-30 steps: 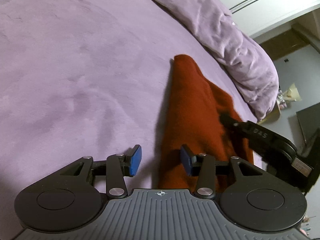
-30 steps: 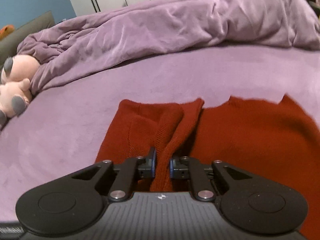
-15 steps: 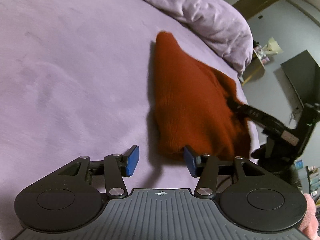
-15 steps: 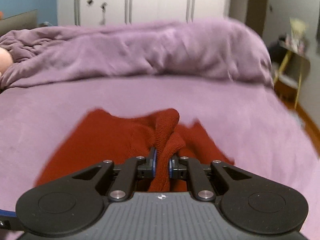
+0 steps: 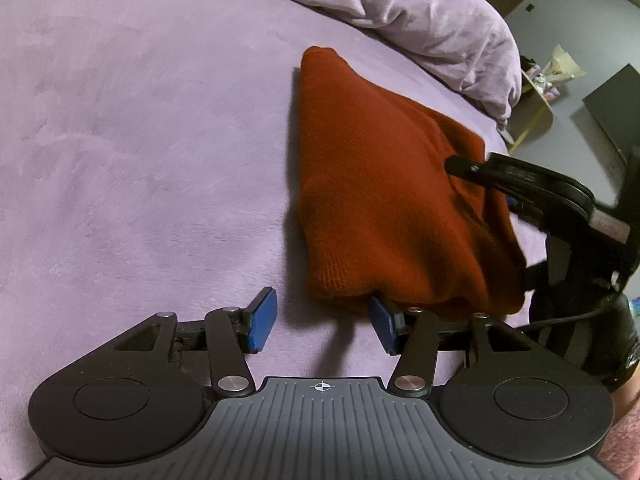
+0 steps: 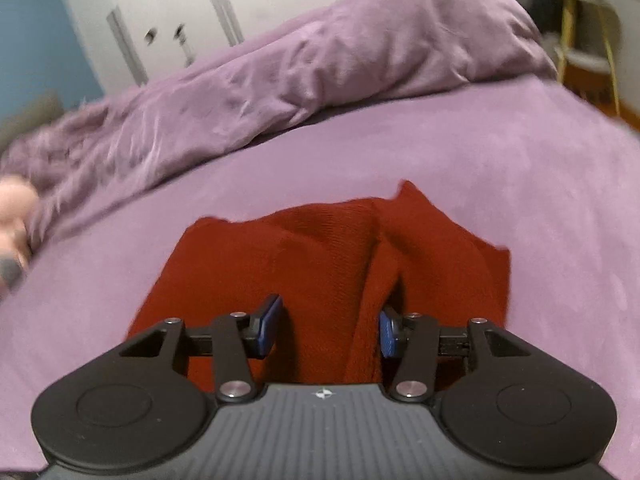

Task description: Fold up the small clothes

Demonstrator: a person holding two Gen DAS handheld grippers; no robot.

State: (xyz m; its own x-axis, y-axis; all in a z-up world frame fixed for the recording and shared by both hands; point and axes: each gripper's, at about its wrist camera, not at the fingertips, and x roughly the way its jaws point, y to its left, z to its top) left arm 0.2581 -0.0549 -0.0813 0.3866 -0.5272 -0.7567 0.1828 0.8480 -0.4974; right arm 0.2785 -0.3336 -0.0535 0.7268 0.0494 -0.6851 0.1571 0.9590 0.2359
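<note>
A purple bedspread (image 5: 140, 152) carries the rust-red knitted garment (image 5: 372, 200), folded in a heap near its right edge. The right gripper (image 6: 326, 330) hovers over it, fingers wide and empty. The left gripper (image 5: 320, 326), fingers wide, sits at its near-left corner.

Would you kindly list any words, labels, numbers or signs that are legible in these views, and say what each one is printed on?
No text reads clearly.
Embossed lettering on the arm of the right gripper, seen from the left wrist view: too blurred to read.
Pale label on that gripper's body: too blurred to read.
Small cross-in-circle mark on the left gripper's housing: a symbol, no words.
Red sweater, purple bedspread: no text.
</note>
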